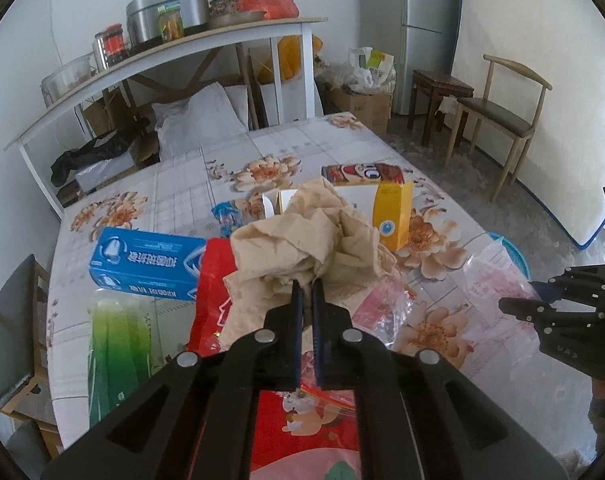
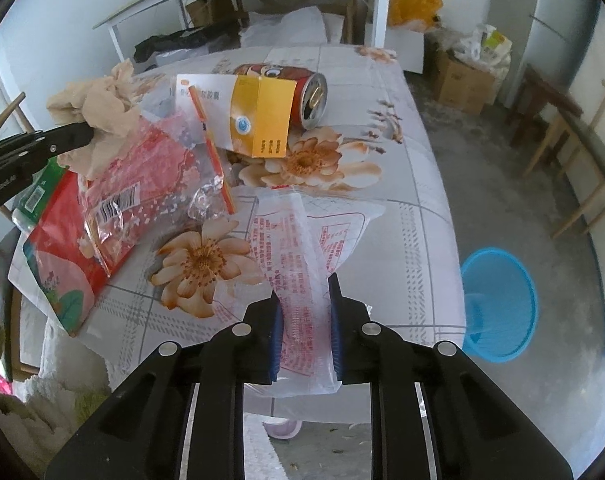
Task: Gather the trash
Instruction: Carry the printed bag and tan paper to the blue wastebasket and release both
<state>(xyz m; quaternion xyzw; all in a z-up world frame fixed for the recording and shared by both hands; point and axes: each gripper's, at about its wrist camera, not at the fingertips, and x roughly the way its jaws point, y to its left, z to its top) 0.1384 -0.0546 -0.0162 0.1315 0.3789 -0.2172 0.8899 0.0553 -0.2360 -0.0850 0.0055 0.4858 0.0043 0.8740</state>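
So, not much of the trash looks collected yet, judging by how much is lying around. A crumpled beige paper wad (image 1: 302, 236) is clamped in the left gripper (image 1: 307, 292), jaws nearly closed on its lower edge, and it's held up off the bench (image 1: 174, 196), mid-frame in the left wrist view. In the right wrist view, a clear plastic bag with red print (image 2: 306, 264) is pinched between the jaws of the right gripper (image 2: 305, 308), bottom centre, with the far end of the bag spread on the bench near the edge.

The blue bin (image 2: 498, 300) is seen on the floor at the right of that view, well apart from both held pieces. Whether anything's been dropped in it can't be told.

Plenty is left on the bench:
- a red can (image 2: 302, 92) on its side, upper centre
- a yellow and white carton (image 2: 258, 116) just in front of it
- a crinkled clear wrapper with a barcode (image 2: 142, 196), resting on a red packet (image 2: 58, 248) at the left
- a blue box (image 1: 146, 264) and a green bottle (image 1: 118, 352) at lower left of the left wrist view

Probably an early stage: two pieces gripped, none visibly binned.
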